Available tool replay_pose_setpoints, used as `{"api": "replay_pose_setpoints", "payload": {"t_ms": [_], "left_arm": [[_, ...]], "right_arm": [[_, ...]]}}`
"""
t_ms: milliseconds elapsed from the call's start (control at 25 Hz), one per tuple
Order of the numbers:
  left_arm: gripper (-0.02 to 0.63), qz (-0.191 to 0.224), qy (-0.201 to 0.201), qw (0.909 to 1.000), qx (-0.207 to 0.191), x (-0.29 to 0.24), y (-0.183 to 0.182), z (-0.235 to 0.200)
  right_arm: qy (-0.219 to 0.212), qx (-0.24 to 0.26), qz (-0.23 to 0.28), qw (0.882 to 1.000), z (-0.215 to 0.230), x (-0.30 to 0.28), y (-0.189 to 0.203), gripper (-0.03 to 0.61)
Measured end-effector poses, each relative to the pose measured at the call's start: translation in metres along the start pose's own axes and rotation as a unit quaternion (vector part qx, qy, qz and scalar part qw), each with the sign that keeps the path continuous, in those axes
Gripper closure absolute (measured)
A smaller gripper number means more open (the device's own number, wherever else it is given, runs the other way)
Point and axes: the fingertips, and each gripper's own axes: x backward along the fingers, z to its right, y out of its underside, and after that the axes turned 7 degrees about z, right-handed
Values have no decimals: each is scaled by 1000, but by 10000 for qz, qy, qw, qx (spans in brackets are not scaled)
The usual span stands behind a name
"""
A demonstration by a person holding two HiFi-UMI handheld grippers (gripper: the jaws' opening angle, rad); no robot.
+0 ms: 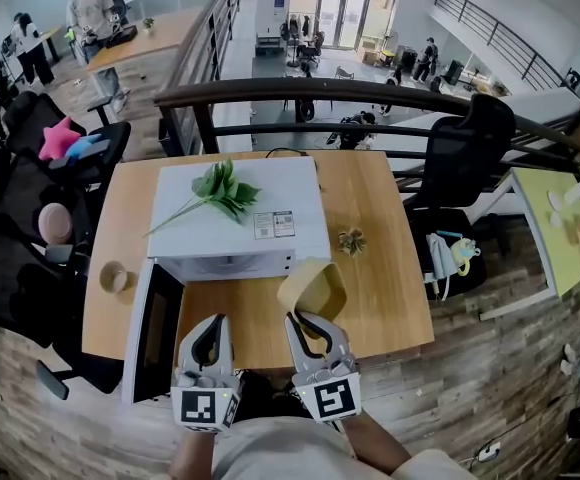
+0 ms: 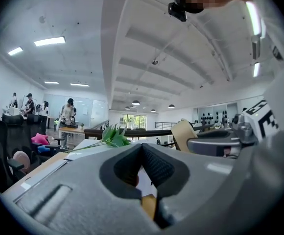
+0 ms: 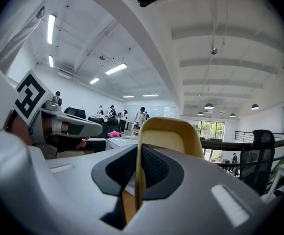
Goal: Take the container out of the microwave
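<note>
Container (image 1: 312, 290) is clear of microwave (image 1: 238, 218), over counter (image 1: 390, 278), w/ right gripper (image 1: 305, 320) jaws clamped on its rim. Left gripper (image 1: 208, 336) jaws closed, empty. Remaining, prob.: set-down only.

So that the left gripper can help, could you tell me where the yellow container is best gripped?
Probably grip the container by its thin wall at the left rim, one jaw inside and one outside, coming in from the side of the left gripper. The right gripper pinches the near wall the same way, and the open top leaves room.
</note>
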Motion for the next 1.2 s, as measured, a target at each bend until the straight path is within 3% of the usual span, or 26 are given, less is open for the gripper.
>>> {"api": "replay_pose_setpoints", "payload": {"t_ms": [800, 1200], "left_arm": [[611, 111, 92, 9999, 27, -2, -9, 3], [611, 116, 168, 9998, 66, -5, -7, 10]], "right_arm": [[96, -106, 216, 9997, 5, -5, -9, 546], [-96, 63, 19, 9999, -2, -7, -4, 548]]}}
